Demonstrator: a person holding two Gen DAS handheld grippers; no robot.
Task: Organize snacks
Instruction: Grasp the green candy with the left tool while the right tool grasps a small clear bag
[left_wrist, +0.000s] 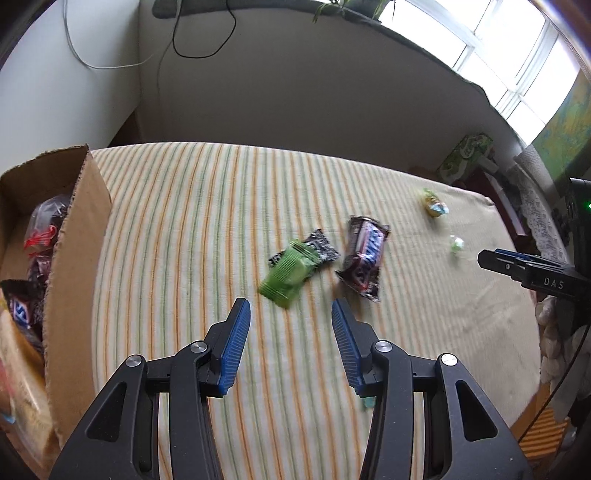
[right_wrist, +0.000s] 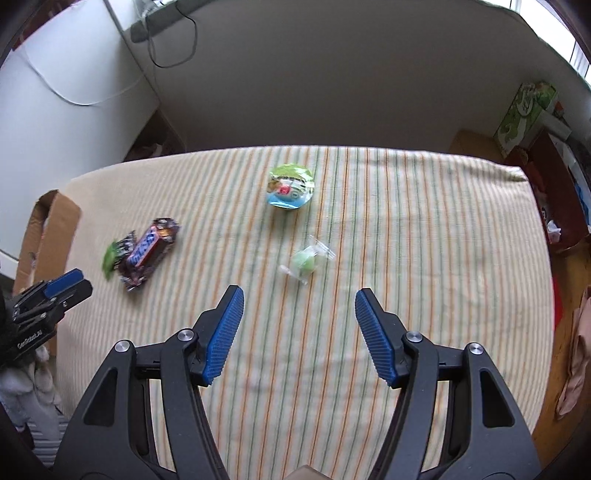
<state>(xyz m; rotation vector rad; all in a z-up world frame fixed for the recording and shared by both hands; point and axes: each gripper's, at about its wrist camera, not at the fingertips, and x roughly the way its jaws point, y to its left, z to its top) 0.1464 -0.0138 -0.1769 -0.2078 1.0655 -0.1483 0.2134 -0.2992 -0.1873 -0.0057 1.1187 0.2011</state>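
Striped tablecloth (left_wrist: 192, 221) carries loose snacks: a chocolate bar (left_wrist: 364, 256) touching a green packet (left_wrist: 286, 277), beside the cardboard box (left_wrist: 79, 236). Left gripper (left_wrist: 291, 314) and right gripper (right_wrist: 299, 306) hover above, jaws apart, empty.

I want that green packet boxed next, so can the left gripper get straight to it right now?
Probably yes. The left gripper is open and empty, the green packet lies just ahead on the striped cloth, nothing between them; it overlaps a dark wrapper.
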